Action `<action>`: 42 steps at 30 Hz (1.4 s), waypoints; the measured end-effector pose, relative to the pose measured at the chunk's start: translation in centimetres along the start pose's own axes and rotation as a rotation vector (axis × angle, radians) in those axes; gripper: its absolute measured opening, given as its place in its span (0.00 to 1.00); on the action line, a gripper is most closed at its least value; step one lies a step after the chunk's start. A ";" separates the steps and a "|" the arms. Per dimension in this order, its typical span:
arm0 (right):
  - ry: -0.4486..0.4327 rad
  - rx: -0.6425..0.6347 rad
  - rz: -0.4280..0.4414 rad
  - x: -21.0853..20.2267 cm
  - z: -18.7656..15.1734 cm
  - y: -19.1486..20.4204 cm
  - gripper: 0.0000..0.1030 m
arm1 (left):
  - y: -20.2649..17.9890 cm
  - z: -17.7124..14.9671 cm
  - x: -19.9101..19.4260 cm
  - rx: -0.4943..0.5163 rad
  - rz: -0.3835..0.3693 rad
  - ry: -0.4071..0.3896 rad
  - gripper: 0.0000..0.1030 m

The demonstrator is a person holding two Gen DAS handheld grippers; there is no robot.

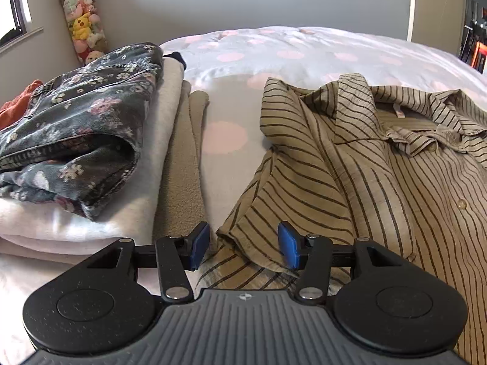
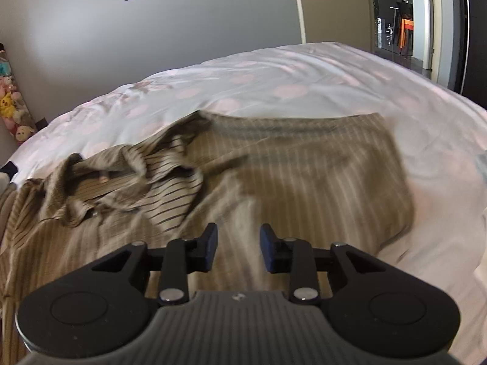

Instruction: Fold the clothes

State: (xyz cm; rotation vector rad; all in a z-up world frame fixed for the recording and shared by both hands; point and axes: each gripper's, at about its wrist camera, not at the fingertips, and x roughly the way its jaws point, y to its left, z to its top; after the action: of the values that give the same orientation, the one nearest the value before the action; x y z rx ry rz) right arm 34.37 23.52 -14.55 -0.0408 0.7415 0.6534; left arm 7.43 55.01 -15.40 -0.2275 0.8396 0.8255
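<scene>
A tan shirt with dark stripes point(image 1: 365, 164) lies spread on the bed, collar toward the far side, buttons up. Its left sleeve is folded in over the body. My left gripper point(image 1: 243, 245) is open, and the sleeve cuff lies between and just below its blue pads point(image 1: 199, 245). In the right wrist view the same shirt point(image 2: 274, 188) lies blurred, with the collar at the left. My right gripper point(image 2: 238, 251) hangs open over the shirt's lower body with nothing between its fingers.
A stack of folded clothes point(image 1: 76, 158) stands to the left of the shirt: a dark floral garment on top of white and beige pieces. The bedspread point(image 1: 274, 51) is white with pink dots. A column of plush toys point(image 1: 83, 21) hangs in the far left corner.
</scene>
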 end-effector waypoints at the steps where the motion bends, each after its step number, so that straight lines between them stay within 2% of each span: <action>1: -0.010 -0.012 0.005 -0.1 -0.7 0.8 0.38 | -0.1 0.0 0.1 0.010 -0.006 -0.007 0.40; 4: -0.007 -0.081 0.039 0.3 -2.6 2.9 0.38 | -0.5 -0.1 0.9 0.032 -0.001 -0.001 0.30; 7: -0.002 -0.144 0.061 1.0 -3.4 3.8 0.38 | 0.1 -0.2 1.8 -0.017 0.000 0.031 0.10; 10: -0.019 -0.134 0.043 1.6 -3.1 3.2 0.38 | 1.0 -0.2 1.7 -0.078 -0.011 0.017 0.03; 11: -0.020 -0.124 0.039 1.7 -3.1 3.0 0.38 | 1.3 0.1 1.4 -0.087 -0.008 0.005 0.03; 26: -0.064 -0.096 0.017 1.9 -2.6 1.6 0.38 | 4.7 14.5 -4.7 0.112 0.246 -0.192 0.02; 36: -0.063 -0.085 0.036 3.0 -2.3 1.2 0.38 | 9.2 17.6 4.1 0.195 0.489 0.028 0.02; 40: -0.060 -0.081 0.036 3.5 -2.3 0.9 0.38 | 10.4 15.5 6.7 0.165 0.493 0.079 0.03; 42: -0.059 -0.078 0.036 3.8 -2.3 0.9 0.38 | 10.6 15.0 6.6 0.151 0.488 0.068 0.05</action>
State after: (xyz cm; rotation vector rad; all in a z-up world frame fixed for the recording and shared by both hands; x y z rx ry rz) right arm 34.57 25.68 -18.51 -0.0796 0.6611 0.7150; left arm 10.82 73.13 -8.92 0.0895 1.0354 1.2074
